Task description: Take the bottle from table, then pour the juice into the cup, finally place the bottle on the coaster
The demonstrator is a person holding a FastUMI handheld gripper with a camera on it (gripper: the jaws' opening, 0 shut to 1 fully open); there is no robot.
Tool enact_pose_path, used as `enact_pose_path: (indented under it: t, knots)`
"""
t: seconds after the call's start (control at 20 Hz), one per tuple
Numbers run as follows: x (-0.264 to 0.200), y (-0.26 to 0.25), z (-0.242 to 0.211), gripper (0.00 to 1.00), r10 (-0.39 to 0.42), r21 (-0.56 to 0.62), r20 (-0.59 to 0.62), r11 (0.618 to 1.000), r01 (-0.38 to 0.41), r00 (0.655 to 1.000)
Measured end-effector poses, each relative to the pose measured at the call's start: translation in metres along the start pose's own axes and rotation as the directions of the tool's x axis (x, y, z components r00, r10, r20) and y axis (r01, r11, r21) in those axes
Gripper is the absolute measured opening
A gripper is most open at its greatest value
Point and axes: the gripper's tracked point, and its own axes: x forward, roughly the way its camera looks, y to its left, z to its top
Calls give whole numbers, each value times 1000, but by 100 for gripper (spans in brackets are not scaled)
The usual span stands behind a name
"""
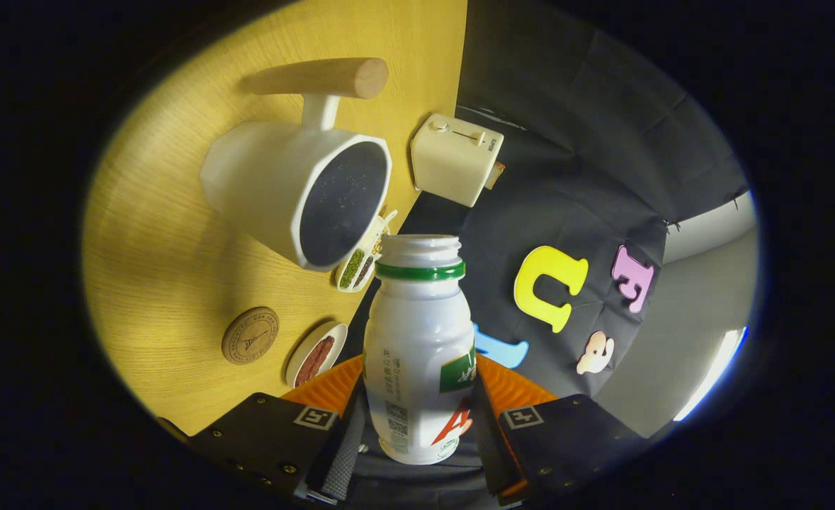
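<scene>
Bottle [418, 347], white plastic with a green neck ring and no cap, sits between the gripper [417, 432] fingers, its open mouth tilted toward the cup. At about nine o'clock from it a round cork coaster [250, 335] lies bare on the yellow wooden table [155, 248], with a small white oval dish [316, 353] of reddish-brown pieces just beside it. At eleven o'clock lies the white cup [297, 191] with a wooden handle, its dark inside speckled. Touching its rim, a white divided dish [362, 258] holds green and dark grains. At twelve o'clock, well beyond, stands a cream toaster [456, 157]. Both fingers are closed partway and press the bottle's sides, holding it.
</scene>
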Motion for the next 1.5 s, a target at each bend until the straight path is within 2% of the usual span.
enact_pose_path:
  t: [0.45,0.85,1.25,1.4,1.5]
  knots:
    - [1,6,4,70,11,28,9,1000,-11,1000]
    - [-2,0,2,70,-15,65,17,998,14,1000]
    - [1,-3,2,70,-20,234,43,972,9,999]
    - [0,-1,-1,70,-15,322,56,947,-4,998]
    - [-1,-1,-2,70,-11,410,71,912,-19,997]
